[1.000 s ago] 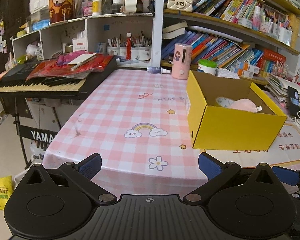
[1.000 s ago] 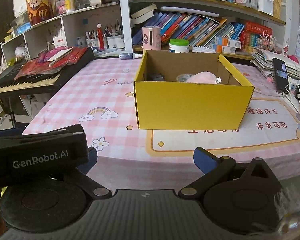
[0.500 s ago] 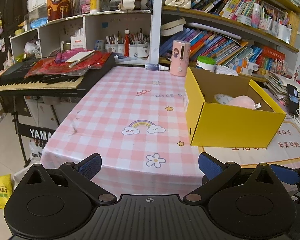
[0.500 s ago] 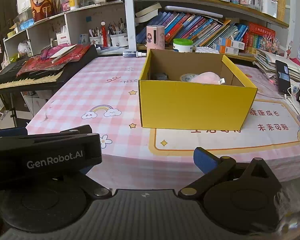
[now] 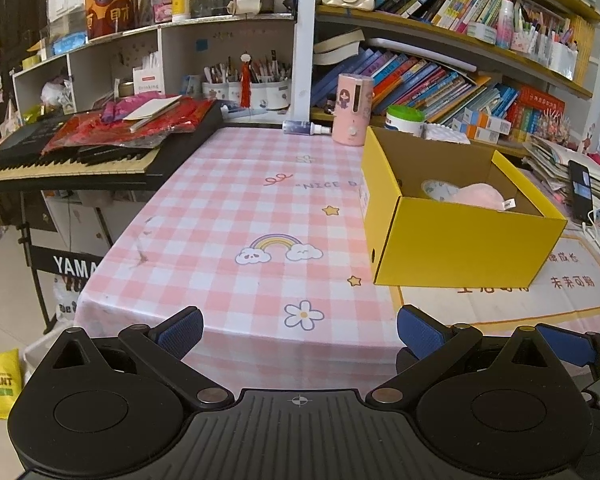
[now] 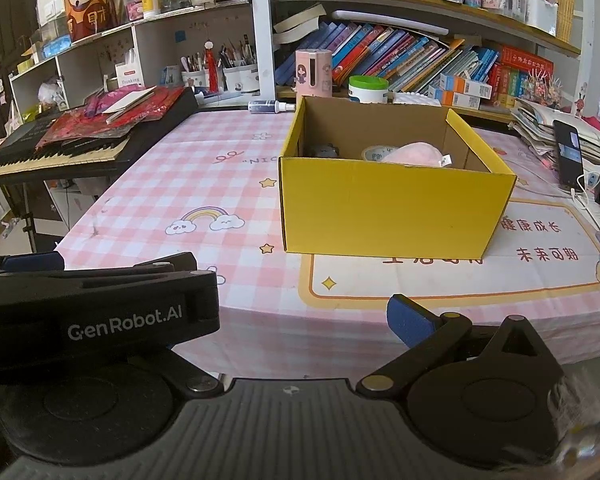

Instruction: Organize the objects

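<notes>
A yellow cardboard box (image 5: 456,244) (image 6: 388,212) stands open on the pink checked tablecloth (image 5: 260,208). Inside it lie a pink plush item (image 6: 414,153), a roll of tape (image 6: 374,153) and a small grey thing (image 6: 323,149). My left gripper (image 5: 300,330) is open and empty, held off the table's near edge, left of the box. My right gripper (image 6: 300,312) is open and empty, in front of the box; its left finger is hidden behind the left gripper's body (image 6: 100,312), which is beside it.
A keyboard (image 5: 72,156) with red packets on it adjoins the table's left side. A pink dispenser (image 5: 354,110), a spray bottle (image 5: 304,127) and a green-lidded tub (image 5: 405,119) stand behind the box. A phone (image 6: 568,154) and cables lie right. Bookshelves fill the back.
Both grippers have drawn back and a little up from the table; the box looks smaller and farther. Both stay open and empty.
</notes>
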`<action>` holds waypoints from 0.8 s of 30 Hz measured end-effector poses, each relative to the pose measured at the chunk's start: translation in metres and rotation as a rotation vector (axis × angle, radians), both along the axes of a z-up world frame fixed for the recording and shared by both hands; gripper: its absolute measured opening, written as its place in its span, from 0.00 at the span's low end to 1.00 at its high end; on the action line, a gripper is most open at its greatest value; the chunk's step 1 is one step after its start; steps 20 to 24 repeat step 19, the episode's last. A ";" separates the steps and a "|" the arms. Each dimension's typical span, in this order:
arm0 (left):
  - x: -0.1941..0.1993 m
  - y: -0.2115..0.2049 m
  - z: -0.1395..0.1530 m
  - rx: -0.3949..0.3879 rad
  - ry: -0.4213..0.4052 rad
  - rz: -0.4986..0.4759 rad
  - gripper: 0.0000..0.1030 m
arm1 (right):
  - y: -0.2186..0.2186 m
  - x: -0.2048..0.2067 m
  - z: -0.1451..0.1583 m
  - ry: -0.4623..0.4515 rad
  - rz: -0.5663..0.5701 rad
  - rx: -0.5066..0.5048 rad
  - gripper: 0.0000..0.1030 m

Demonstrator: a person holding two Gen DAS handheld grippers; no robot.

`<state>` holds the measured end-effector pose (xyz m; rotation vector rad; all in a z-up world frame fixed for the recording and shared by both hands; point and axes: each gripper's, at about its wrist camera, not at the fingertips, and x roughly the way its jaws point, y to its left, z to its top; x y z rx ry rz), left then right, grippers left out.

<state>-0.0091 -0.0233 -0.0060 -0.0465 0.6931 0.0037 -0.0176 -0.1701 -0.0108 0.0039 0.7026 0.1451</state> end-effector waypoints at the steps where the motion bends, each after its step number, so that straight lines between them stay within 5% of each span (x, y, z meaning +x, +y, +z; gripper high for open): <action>1: 0.000 0.000 0.000 0.000 0.001 0.000 1.00 | 0.000 0.000 0.000 0.001 0.000 0.000 1.00; 24: -0.001 0.001 0.002 0.002 -0.012 -0.001 1.00 | 0.001 0.003 0.000 0.001 0.019 0.005 1.00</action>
